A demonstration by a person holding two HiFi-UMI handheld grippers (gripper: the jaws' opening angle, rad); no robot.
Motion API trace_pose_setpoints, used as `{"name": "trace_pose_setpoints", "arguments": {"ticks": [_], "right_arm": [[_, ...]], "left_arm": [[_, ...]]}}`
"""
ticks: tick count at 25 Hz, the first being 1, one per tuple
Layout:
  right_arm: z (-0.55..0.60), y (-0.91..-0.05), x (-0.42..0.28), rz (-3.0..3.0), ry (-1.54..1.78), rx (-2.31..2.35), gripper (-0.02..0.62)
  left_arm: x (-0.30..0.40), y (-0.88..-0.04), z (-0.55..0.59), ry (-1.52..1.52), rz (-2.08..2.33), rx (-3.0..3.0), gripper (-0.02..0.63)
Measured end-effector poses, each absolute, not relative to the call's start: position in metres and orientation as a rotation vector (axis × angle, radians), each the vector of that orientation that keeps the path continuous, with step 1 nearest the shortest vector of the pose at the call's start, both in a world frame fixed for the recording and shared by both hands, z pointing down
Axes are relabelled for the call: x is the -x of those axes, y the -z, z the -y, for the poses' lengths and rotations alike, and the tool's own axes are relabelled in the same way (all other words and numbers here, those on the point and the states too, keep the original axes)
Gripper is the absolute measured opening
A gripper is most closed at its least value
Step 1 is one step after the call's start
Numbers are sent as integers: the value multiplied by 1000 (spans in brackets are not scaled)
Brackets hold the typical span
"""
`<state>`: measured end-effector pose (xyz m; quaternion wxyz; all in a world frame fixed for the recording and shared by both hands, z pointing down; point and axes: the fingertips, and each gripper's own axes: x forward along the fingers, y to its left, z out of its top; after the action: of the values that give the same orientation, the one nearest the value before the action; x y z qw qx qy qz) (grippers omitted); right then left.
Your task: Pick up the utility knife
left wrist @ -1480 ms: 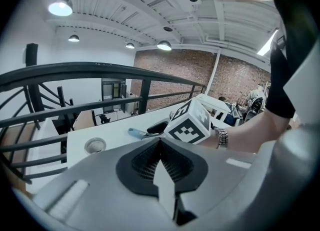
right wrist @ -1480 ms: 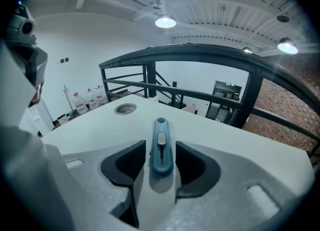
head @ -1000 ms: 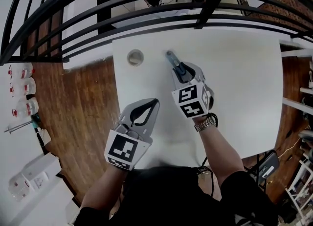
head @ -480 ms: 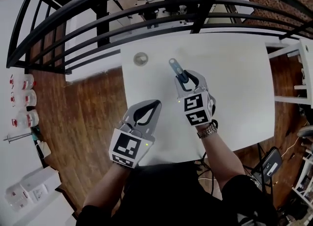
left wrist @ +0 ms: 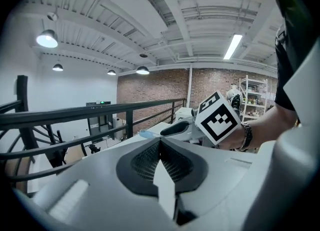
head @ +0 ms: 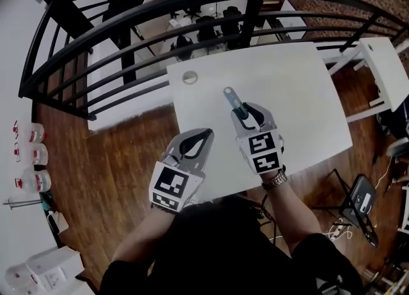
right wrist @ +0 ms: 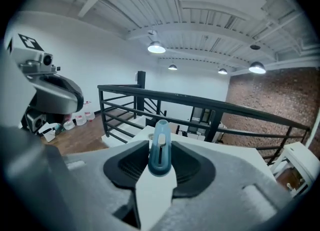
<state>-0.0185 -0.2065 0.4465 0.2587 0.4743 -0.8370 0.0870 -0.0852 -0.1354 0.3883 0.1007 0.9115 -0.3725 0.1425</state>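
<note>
Right gripper (head: 246,111): its two jaws are shut on the utility knife (head: 231,98). They stand a bit apart, because the knife sits between them.
Grip: the dark pads (right wrist: 131,164) press on the two sides of the knife's thick near end.
Utility knife: it is blue-grey, with a long slot down its middle. It sticks out past the jaw tips and points to the far side. In the right gripper view the utility knife (right wrist: 160,147) stands right in the middle.
Where the knife is: it is up in the air over the white table (head: 300,89), above the near left part, and does not touch the top.
Left gripper (head: 199,139): its jaws are pressed together at the tips and there is nothing in them.
Left gripper's place: it is on the left, near the table's near left corner, just beside the right gripper but apart from it.
Left gripper view: it shows the right gripper's marker cube (left wrist: 217,120) and the tip of the knife (left wrist: 146,134).
On the table: a small round thing (head: 190,77) lies near the far left corner, well apart from the knife.
Far side: a black railing (head: 192,0) curves behind the table.
</note>
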Motion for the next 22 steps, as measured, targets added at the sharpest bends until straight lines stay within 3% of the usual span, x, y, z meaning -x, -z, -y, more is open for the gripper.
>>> {"name": "trace_pose_setpoints", "arguments": {"ticks": [13,22], "right_arm": [[78,-394,19,2295,-278,-1446,129],[36,-374,-13,2309,-239,-1439,129]], "left_arm": [[96,-362,54,-360,980,-2792,17],[57,-352,40,-308,961,-2797,17]]}}
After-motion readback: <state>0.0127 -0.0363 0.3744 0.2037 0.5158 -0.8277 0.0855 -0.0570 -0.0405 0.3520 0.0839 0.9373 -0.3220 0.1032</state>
